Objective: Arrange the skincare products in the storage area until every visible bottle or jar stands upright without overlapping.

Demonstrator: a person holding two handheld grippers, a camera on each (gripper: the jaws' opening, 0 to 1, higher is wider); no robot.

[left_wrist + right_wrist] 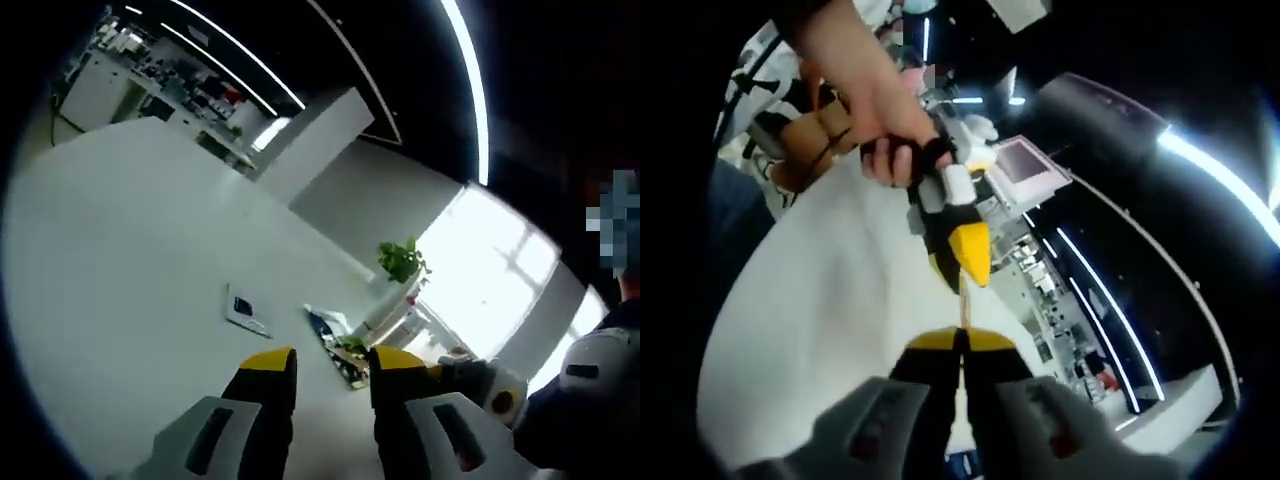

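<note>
Your left hand-held gripper (331,365) is narrowly parted, empty; the products (340,352) lie just ahead on the surface (120,260), axes unclear; your right hand-held gripper (960,340) is closed, farther off.

White worktop (120,260), broad and mostly bare. Flat white card with dark blue patch (247,310), lying on it. Green potted plant (402,260) near a bright window (490,270). Long ceiling light strips (470,80) overhead. Cluttered benches (170,80) far off.
</note>
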